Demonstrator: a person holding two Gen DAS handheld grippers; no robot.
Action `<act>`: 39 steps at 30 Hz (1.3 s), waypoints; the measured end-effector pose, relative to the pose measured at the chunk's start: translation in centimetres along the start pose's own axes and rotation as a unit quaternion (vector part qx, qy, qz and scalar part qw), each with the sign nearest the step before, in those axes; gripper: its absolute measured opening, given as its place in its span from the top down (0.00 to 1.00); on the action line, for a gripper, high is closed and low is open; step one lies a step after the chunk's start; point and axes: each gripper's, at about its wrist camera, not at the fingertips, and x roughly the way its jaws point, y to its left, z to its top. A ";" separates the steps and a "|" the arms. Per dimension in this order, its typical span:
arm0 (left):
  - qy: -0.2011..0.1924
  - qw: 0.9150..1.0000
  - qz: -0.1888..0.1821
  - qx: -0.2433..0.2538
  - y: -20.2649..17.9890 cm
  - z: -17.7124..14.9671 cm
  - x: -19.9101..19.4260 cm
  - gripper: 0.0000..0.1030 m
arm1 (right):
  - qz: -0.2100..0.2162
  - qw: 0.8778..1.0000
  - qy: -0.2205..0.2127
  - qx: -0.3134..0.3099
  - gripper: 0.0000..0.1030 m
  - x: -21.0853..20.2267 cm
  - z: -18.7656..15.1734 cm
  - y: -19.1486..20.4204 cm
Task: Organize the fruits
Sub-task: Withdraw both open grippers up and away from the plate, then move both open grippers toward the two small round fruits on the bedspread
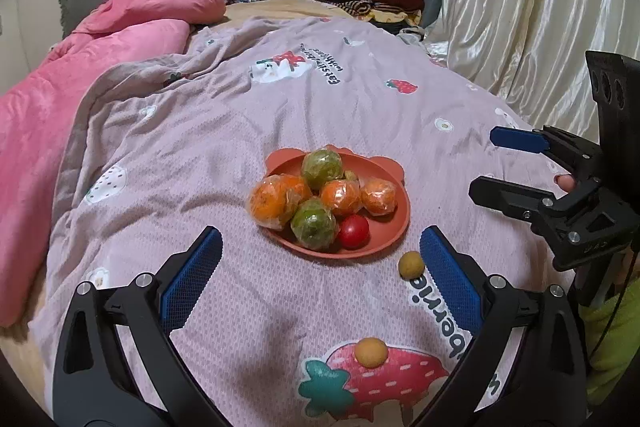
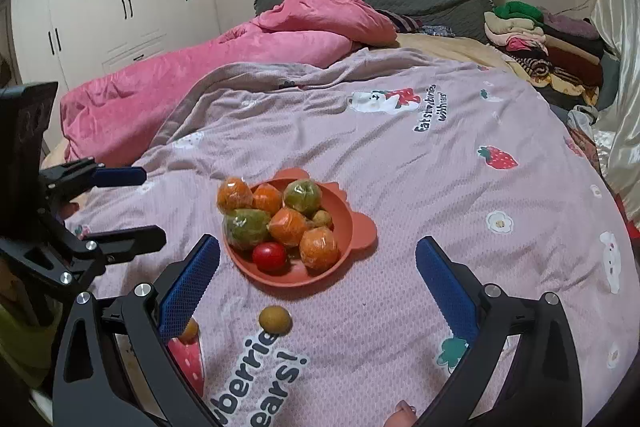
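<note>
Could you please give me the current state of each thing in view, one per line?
Left hand-held gripper: open, holding nothing.
Right hand-held gripper: open, holding nothing.
Plate: on the blanket, piled with fruit.
Wrapped oranges: on the plate.
Wrapped green fruits: on the plate.
Red fruit: unwrapped, on the plate.
Two small tan fruits: loose on the blanket, off the plate.

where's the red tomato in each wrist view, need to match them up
Left wrist view: the red tomato sits at the near right edge of the orange plate, right of a wrapped green fruit, centre of frame.
Right wrist view: the red tomato lies at the plate's near left edge, left of centre.
Shared landmark: the small brown fruit on the blanket just in front of the plate.
</note>
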 end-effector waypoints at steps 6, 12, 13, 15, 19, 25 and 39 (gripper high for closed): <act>0.002 1.000 0.001 -0.006 0.3 -0.7 -0.3 0.10 | 0.000 1.000 0.007 0.000 0.05 0.1 -0.7 0.3; 0.005 1.000 0.002 -0.013 0.6 -1.3 -0.5 0.10 | 0.001 1.000 0.016 0.000 0.05 0.4 -1.5 0.6; 0.005 1.000 0.004 -0.013 0.6 -1.4 -0.5 0.10 | 0.002 1.000 0.018 0.000 0.05 0.5 -1.5 0.6; 0.005 1.000 0.004 -0.014 0.7 -1.5 -0.6 0.10 | 0.003 1.000 0.019 0.000 0.05 0.5 -1.7 0.8; 0.005 1.000 0.003 -0.017 0.8 -2.0 -0.9 0.10 | 0.004 1.000 0.022 -0.002 0.05 0.6 -1.9 1.1; 0.011 1.000 0.004 -0.022 0.8 -2.8 -0.9 0.10 | 0.004 1.000 0.030 -0.002 0.05 0.7 -2.3 1.3; 0.048 0.999 -0.016 -0.003 -0.6 -6.0 0.2 0.10 | -0.001 0.999 0.047 -0.001 0.05 0.7 -3.5 1.0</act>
